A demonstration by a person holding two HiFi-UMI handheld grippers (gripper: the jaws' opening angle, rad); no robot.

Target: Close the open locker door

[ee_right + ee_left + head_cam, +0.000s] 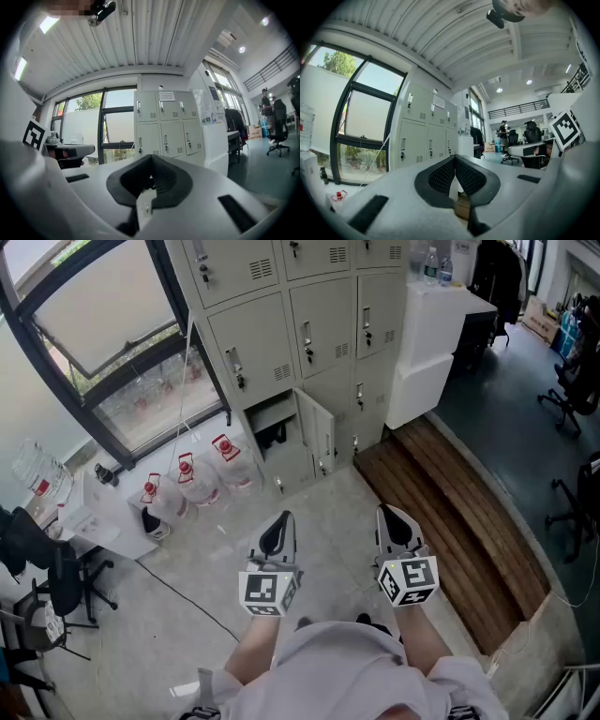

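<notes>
A person is standing on a pale, glossy floor [216, 559], looking down at two handheld grippers held level in front of the body. The left gripper [279, 521] is keeping its fingers [440, 178] pressed together with nothing between them. The right gripper [392, 519] is doing the same, its fingers [164, 180] closed and empty.

The open locker door [317, 435] is hanging in the bottom row of a grey locker bank [309, 306] at the far side, swung out towards the person and well apart from both grippers. The open compartment [272, 423] is showing to its left, with something dark inside that is too small to identify.

Several things could go wrong from here. The door is sitting low, so closed fingers pushing on smooth metal may be sliding off it. A weak push may be leaving the door unlatched and swinging back. Large water bottles [192, 479] are standing just left of the compartment, and a thin cable [178, 592] is trailing across the floor, so a careless step may be knocking or snagging them.

To the right, a raised wooden platform [450, 512] is running beside a white cabinet [431, 343]. A big window [103, 315] is filling the far left, and office chairs [572, 381] are standing far right.
</notes>
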